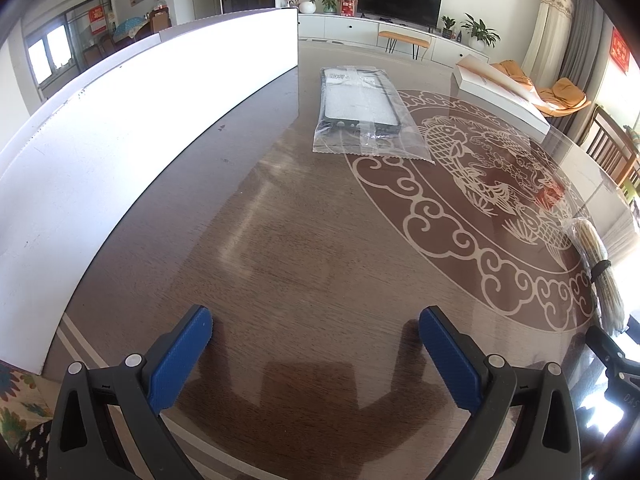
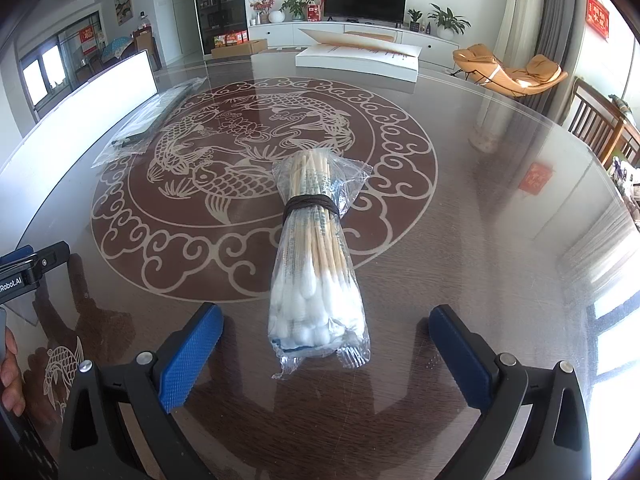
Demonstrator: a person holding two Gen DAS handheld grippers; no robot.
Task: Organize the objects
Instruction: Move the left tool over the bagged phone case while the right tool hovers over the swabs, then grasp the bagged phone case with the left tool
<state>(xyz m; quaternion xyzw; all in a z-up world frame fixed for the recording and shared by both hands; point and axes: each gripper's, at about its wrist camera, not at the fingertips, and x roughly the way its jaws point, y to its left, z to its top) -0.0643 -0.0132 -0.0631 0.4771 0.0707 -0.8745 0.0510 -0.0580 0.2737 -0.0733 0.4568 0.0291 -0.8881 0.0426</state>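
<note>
Right gripper [image 2: 326,360] sits wide apart, lined up on the cotton swab bundle [image 2: 318,264] lying on the table [image 2: 500,208], probably for a grab. Left gripper [image 1: 316,354] is apart too, holding nothing, facing the bagged phone case [image 1: 360,108] near the white box [image 1: 120,128].

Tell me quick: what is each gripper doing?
Left gripper: open, holding nothing.
Right gripper: open, straddling the cotton swab bundle, not gripping it.

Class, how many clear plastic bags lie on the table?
2: the swab bag before the right gripper, and the flat bag beside the white board.
</note>
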